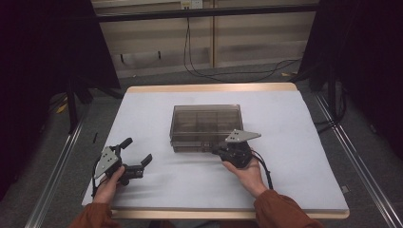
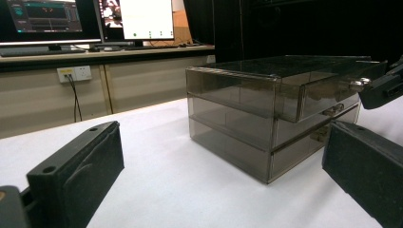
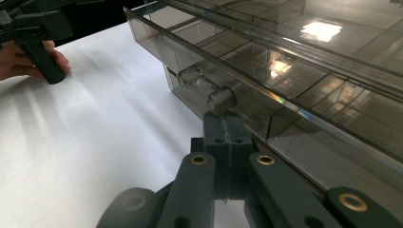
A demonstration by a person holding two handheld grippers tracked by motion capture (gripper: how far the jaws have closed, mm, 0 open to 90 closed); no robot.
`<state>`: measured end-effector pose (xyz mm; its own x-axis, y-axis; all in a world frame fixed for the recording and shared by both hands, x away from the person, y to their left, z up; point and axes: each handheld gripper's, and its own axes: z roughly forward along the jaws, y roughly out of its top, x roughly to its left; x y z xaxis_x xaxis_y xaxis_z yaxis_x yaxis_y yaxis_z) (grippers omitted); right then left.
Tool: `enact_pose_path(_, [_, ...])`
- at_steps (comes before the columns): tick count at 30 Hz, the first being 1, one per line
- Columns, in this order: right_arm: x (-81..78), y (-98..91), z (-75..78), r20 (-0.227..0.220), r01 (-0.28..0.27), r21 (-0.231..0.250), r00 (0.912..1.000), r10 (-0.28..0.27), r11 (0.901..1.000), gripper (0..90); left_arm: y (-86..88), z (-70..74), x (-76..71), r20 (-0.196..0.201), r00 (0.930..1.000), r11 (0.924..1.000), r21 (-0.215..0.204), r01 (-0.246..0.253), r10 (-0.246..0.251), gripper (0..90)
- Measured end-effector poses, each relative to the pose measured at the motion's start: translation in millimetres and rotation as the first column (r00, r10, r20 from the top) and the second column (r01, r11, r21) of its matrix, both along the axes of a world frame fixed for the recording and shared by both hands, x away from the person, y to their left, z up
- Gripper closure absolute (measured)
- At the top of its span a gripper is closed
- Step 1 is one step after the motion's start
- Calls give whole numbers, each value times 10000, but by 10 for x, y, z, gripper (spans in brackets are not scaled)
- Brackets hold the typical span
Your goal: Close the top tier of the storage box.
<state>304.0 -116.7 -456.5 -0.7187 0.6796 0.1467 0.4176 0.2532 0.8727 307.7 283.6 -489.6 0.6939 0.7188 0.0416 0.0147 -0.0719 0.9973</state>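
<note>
In the high view, the smoky transparent drawer box sits at the centre of the frame on the white table cover. The right gripper lies at the lower front edge of the box, just right of centre, held by the person's right hand. The left gripper rests at lower left, well apart from the box, its jaws spread with nothing between them. The step in hand looks like working the top drawer by its knob.

In the left gripper view, the two black jaws stand wide at lower left and lower right. The drawer box fills the middle right: three stacked drawers of tinted clear plastic, the top drawer standing slightly proud of the two below. The right gripper shows at the right edge, at the metal knob.

In the right gripper view, the jaws are pressed together at lower centre, their tips just under the round knob of the top drawer. Whether the pads pinch the knob's stem I cannot tell. The drawer's clear dividers look empty. The left gripper sits at upper left. The next move, I judge, calls for a straight, level pull or push along the drawer's run, keeping the box from sliding.
</note>
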Motion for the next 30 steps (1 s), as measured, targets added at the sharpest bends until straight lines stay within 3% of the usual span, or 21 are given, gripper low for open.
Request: enact_pose_path(30, [133,28,-12,-43,119,61,9999,-119,9999,900,6,0,2,-16,10000,10000,-14,22,-22,0])
